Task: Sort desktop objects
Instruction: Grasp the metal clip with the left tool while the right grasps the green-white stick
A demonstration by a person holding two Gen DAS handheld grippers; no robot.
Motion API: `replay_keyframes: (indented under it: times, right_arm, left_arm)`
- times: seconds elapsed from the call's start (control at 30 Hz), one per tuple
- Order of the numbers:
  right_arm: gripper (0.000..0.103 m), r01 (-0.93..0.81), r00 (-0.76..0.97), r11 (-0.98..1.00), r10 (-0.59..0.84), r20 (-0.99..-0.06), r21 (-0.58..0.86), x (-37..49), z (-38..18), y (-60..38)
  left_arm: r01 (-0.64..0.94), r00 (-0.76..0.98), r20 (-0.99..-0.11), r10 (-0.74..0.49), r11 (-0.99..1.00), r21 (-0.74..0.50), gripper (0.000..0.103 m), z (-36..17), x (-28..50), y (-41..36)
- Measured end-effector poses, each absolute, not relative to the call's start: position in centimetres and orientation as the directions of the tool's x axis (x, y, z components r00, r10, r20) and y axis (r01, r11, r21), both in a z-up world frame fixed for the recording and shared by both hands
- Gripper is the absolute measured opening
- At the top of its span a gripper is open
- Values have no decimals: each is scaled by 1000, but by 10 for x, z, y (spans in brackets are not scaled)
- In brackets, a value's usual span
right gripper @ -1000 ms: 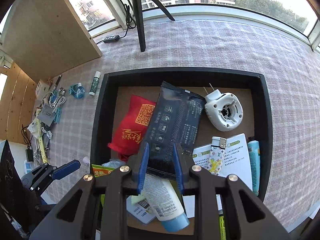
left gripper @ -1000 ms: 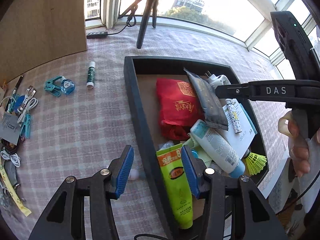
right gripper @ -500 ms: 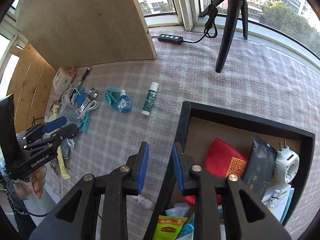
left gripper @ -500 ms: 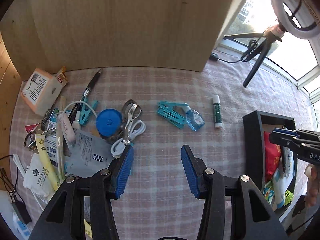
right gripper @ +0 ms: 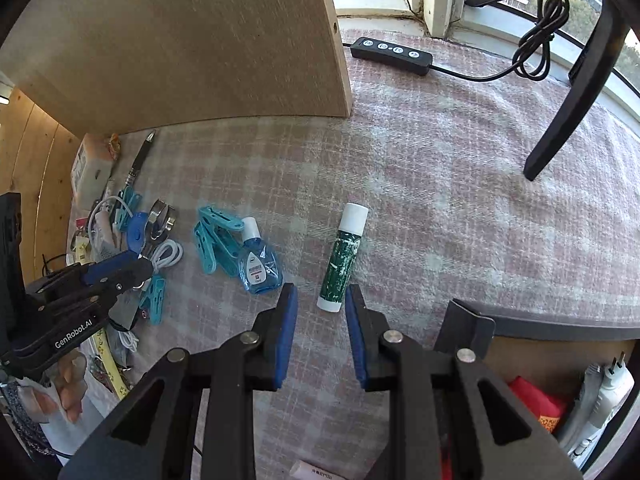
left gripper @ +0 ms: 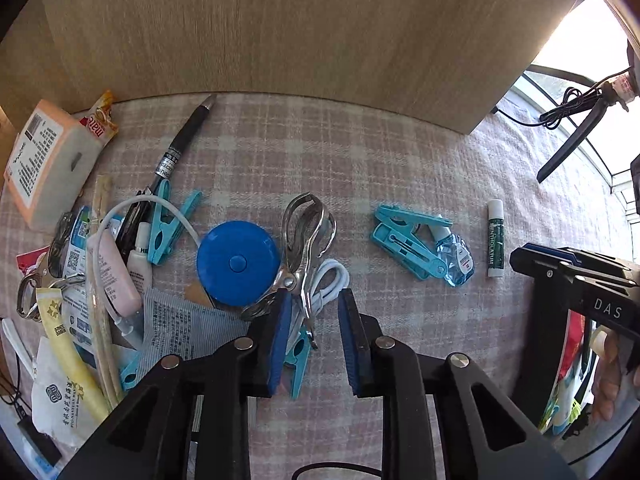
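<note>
In the left wrist view my left gripper [left gripper: 314, 340] hangs over a heap of small items on the checked cloth. Its jaws are closing. A white coiled cable [left gripper: 328, 280], the tip of a metal clip tool [left gripper: 306, 236] and a teal peg [left gripper: 300, 360] lie between the pads, which do not press on them. A blue tape measure [left gripper: 238, 262] lies just to the left. My right gripper [right gripper: 320, 308] stands partly open with its tips at the lower end of a green stick with a white cap [right gripper: 344, 258], apart from it. Teal pegs [right gripper: 216, 240] and a small blue bottle [right gripper: 258, 266] lie left of the stick.
A black tray [right gripper: 560, 322] with a red pouch [right gripper: 536, 400] and a white plug device [right gripper: 604, 400] sits at lower right. A wooden board [right gripper: 200, 40] stands behind the heap. A tripod leg [right gripper: 568, 112] and a corded controller [right gripper: 392, 54] are at the back. A pen [left gripper: 180, 148] and a box [left gripper: 44, 164] lie far left.
Both grippers have moved left from over the tray and come lower over the cloth. The left gripper's jaws have narrowed; the right gripper's gap is unchanged.
</note>
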State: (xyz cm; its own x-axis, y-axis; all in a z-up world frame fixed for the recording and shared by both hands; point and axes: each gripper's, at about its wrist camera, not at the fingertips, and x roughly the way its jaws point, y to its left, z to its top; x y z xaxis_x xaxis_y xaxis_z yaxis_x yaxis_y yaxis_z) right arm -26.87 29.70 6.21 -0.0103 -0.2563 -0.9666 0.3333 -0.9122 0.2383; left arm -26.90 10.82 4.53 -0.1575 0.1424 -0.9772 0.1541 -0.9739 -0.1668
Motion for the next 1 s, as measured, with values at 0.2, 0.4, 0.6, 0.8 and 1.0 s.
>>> replay_keyframes:
  times: [0.2, 0.4, 0.6, 0.8, 1.0]
  right_arm:
    - [24, 321, -5, -922, -230, -973, 216, -276, 49, 296]
    - [24, 318, 4, -924, -221, -975, 211, -280, 41, 292]
    - [23, 313, -7, -929, -212, -977, 200, -286, 36, 290]
    - [16, 287, -15, -932, -235, -972, 221, -286, 38, 298]
    - [15, 275, -13, -926, -274, -962, 260, -279, 48, 308]
  left_arm:
    - [161, -139, -979, 146, -973, -168, 17, 31, -270, 114]
    - [151, -152, -976, 155, -972, -178, 14, 29, -272, 122]
    - [151, -169, -970, 173, -968, -199, 13, 27, -275, 127]
    - [163, -195, -957, 217, -955, -249, 11, 32, -267, 124]
    - [168, -198, -950, 241, -946, -276, 10, 32, -261, 127]
